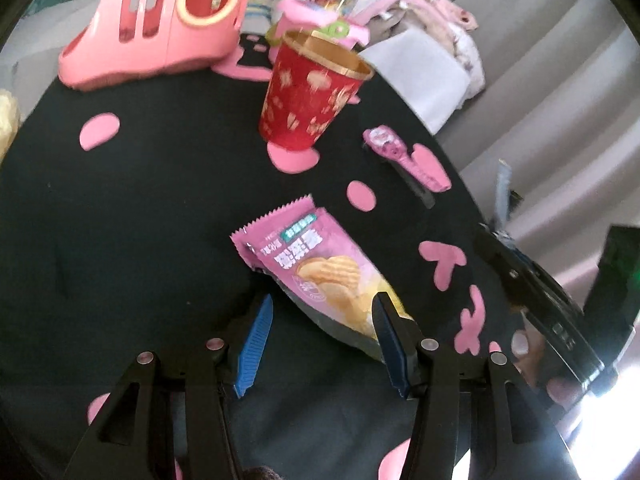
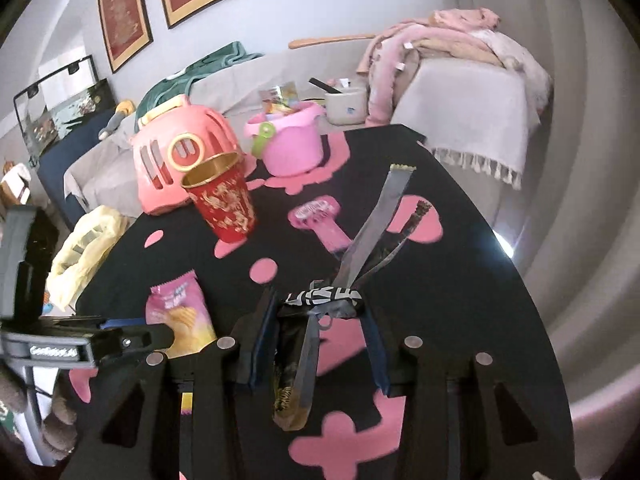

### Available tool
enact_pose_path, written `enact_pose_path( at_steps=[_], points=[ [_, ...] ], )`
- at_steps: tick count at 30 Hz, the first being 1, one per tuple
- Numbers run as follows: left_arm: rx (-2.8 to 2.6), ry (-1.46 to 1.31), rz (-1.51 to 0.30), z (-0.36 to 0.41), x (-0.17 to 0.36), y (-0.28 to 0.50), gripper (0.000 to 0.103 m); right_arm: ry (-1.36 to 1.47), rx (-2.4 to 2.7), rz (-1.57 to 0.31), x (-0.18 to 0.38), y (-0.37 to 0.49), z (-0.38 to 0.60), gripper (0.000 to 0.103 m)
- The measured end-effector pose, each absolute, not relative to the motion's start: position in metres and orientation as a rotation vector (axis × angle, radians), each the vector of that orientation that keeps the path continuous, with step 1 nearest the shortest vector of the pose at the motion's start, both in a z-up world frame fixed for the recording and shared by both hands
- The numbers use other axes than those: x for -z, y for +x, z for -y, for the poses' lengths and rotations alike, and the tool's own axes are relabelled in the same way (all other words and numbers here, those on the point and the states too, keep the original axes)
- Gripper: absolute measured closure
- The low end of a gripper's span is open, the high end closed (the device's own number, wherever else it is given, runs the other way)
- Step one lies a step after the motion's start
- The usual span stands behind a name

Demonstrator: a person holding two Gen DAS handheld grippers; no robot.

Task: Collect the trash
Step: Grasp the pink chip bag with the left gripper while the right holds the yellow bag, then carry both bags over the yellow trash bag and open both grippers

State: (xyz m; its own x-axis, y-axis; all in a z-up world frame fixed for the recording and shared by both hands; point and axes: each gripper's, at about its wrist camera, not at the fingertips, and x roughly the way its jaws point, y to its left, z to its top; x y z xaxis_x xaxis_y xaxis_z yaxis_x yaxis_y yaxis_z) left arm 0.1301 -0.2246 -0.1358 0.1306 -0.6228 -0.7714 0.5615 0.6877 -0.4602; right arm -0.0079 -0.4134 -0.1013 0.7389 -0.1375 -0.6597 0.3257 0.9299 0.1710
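A pink chip bag (image 1: 320, 268) lies flat on the black table (image 1: 120, 220). My left gripper (image 1: 323, 300) is open and straddles the bag's near end; the blue pads (image 1: 256, 340) do not press on it. My right gripper (image 2: 318, 300) is shut on a crumpled bunch of black and silver wrappers (image 2: 320, 300), whose long strips stick out ahead and hang down behind. A red paper cup (image 1: 312, 100) with a gold rim stands upright beyond the bag. A small pink packet (image 2: 316, 216) lies flat on the table further right.
A pink bucket (image 2: 292, 144) with bits of rubbish in it stands at the table's far edge, beside a pink toy basket (image 2: 180, 160). A yellow plastic bag (image 2: 88, 248) hangs at the left edge. A sofa with clothes lies behind.
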Motion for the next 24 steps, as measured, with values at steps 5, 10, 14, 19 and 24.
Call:
enact_pose_path(
  at_steps=[5,10,14,19,24],
  points=[
    [0.823,-0.091,-1.161,0.226,0.137,0.13,0.05,0.292,0.263,-0.67,0.106,-0.017,0.419,0.064],
    [0.797,-0.104,-1.165,0.229,0.137,0.131,0.05,0.308,0.263,-0.65,0.108,-0.018,0.422,0.064],
    [0.758,-0.067,-1.159,0.236,0.138,0.131,0.085,0.31,0.269,-0.649,0.11,-0.018,0.421,0.064],
    [0.784,-0.071,-1.138,0.231,0.135,0.134,0.098,0.305,0.27,-0.651,0.109,-0.02,0.419,0.064],
    [0.764,-0.054,-1.037,0.206,0.103,0.136,0.1,0.302,0.214,-0.646,0.098,-0.014,0.404,0.064]
  ],
)
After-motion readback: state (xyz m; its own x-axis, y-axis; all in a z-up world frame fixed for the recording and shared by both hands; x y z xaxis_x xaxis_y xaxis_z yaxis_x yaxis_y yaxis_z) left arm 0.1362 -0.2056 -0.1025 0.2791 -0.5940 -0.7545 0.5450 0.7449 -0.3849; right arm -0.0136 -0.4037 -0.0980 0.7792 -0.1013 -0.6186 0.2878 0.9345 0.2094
